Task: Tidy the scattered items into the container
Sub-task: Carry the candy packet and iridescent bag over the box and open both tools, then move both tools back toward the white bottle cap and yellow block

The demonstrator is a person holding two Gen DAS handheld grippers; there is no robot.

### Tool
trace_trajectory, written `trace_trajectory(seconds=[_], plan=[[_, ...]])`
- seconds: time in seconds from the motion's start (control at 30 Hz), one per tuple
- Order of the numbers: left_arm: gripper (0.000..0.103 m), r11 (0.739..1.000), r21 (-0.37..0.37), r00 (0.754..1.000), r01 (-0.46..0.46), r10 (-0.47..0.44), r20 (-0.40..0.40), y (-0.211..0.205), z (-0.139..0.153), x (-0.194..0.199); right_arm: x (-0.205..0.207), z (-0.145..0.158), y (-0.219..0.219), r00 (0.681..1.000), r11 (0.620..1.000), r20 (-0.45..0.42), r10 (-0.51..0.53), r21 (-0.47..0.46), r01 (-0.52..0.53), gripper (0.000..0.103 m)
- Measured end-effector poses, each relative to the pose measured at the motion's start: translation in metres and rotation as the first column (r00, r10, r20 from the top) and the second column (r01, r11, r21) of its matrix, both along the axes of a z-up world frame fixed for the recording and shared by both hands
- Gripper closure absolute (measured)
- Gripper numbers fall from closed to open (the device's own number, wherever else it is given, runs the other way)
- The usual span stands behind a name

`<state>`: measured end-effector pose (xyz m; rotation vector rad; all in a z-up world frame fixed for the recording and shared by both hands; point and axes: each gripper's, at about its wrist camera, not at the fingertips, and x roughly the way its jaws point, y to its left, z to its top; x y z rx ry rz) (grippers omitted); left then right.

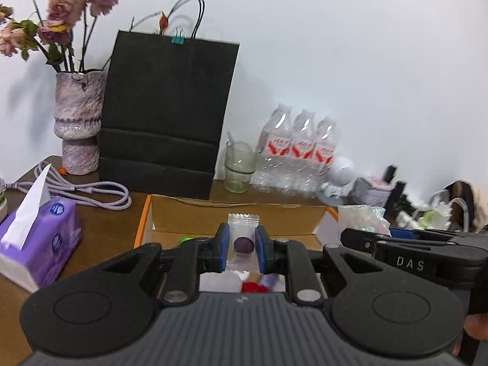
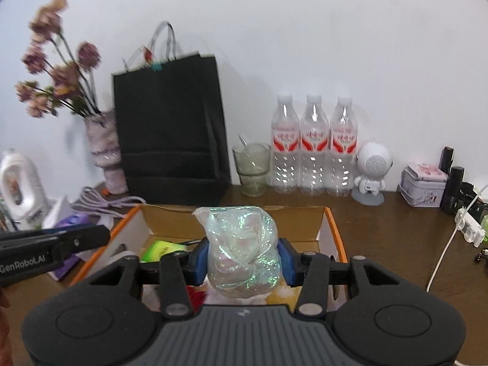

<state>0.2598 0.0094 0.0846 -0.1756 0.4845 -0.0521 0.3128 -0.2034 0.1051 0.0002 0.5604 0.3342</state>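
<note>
An open cardboard box (image 1: pixel 189 213) with orange edges sits on the brown table; it also shows in the right wrist view (image 2: pixel 332 228). My left gripper (image 1: pixel 241 245) is shut on a clear packet holding a dark purple sweet (image 1: pixel 243 244), held above the box. My right gripper (image 2: pixel 243 257) is shut on a crumpled iridescent plastic bag (image 2: pixel 241 250), also above the box; the bag also shows in the left wrist view (image 1: pixel 361 218). A green item (image 2: pixel 161 250) and red and white items (image 1: pixel 253 286) lie inside the box.
Behind the box stand a black paper bag (image 2: pixel 170 134), a vase of dried flowers (image 1: pixel 77 122), a glass (image 2: pixel 251 169), three water bottles (image 2: pixel 314 149), a white robot figure (image 2: pixel 372 174) and a tin (image 2: pixel 422 189). A purple tissue pack (image 1: pixel 39 238) and cable (image 1: pixel 100 195) lie left.
</note>
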Motion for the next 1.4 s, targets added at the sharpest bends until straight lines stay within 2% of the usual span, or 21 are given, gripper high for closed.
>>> trace_trajectory(seconds=[0.2,0.3,0.43,0.47,0.5,0.53,0.57,0.6,0.63,0.67,0.97,1.03,1.13,1.27,1.4], plan=[[0.084,0.999,0.01,0.991,-0.046,0.047,-0.125,-0.001,-0.019,0.043,0.039,-0.018,0.01,0.995,0.997,-0.085,-0.056,-0.055,0.051,0.058],[0.084,0.997,0.021,0.985,-0.068,0.07,-0.16,-0.002,-0.031,0.055,0.05,-0.028,0.014,0.991,0.995,-0.114,-0.072,-0.074,0.064,0.058],[0.08,0.997,0.032,0.978,-0.064,0.069,-0.197,-0.004,-0.04,0.063,0.058,-0.039,0.019,0.987,0.994,-0.144,-0.075,-0.094,0.062,0.049],[0.07,0.998,0.033,0.978,-0.059,0.064,-0.2,-0.004,-0.041,0.064,0.059,-0.041,0.019,0.986,0.993,-0.152,-0.074,-0.099,0.059,0.043],[0.045,0.998,0.035,0.978,-0.056,0.061,-0.198,-0.004,-0.041,0.064,0.06,-0.042,0.02,0.984,0.993,-0.163,-0.071,-0.104,0.054,0.036],[0.033,0.997,0.042,0.979,-0.063,0.07,-0.194,-0.004,-0.04,0.064,0.059,-0.043,0.021,0.983,0.993,-0.168,-0.07,-0.109,0.052,0.02],[0.016,0.995,0.061,0.978,-0.085,0.095,-0.185,-0.003,-0.038,0.063,0.059,-0.042,0.021,0.983,0.99,-0.159,-0.088,-0.126,0.068,0.016],[0.005,0.993,0.073,0.979,-0.094,0.106,-0.173,-0.002,-0.035,0.063,0.057,-0.041,0.021,0.984,0.987,-0.146,-0.098,-0.141,0.078,0.014],[0.0,0.994,0.071,0.982,-0.085,0.095,-0.162,0.0,-0.033,0.062,0.056,-0.04,0.02,0.986,0.987,-0.139,-0.095,-0.14,0.075,0.008],[0.0,0.996,0.06,0.985,-0.072,0.081,-0.154,0.001,-0.03,0.061,0.055,-0.038,0.018,0.986,0.989,-0.14,-0.087,-0.128,0.069,0.0],[0.0,0.999,0.029,0.989,-0.044,0.047,-0.137,0.005,-0.02,0.046,0.036,-0.024,0.011,0.993,0.997,-0.109,-0.039,-0.072,0.031,0.0],[0.0,0.999,0.032,0.993,-0.036,0.039,-0.109,0.006,-0.017,0.032,0.023,-0.021,0.007,0.996,0.998,-0.088,-0.02,-0.061,0.015,0.0],[0.0,0.999,0.049,1.0,-0.022,0.023,-0.02,0.011,-0.018,-0.009,-0.007,-0.019,-0.004,0.999,0.999,-0.032,0.014,-0.048,-0.016,0.0],[0.0,0.998,0.059,0.999,0.015,-0.017,0.031,0.02,-0.036,-0.058,-0.055,-0.029,-0.021,0.998,0.998,0.021,0.053,-0.023,-0.052,0.0],[0.0,0.999,0.047,1.0,0.014,-0.013,-0.014,0.029,-0.068,-0.087,-0.096,-0.054,-0.027,0.997,0.997,0.02,0.075,-0.037,-0.075,0.0]])
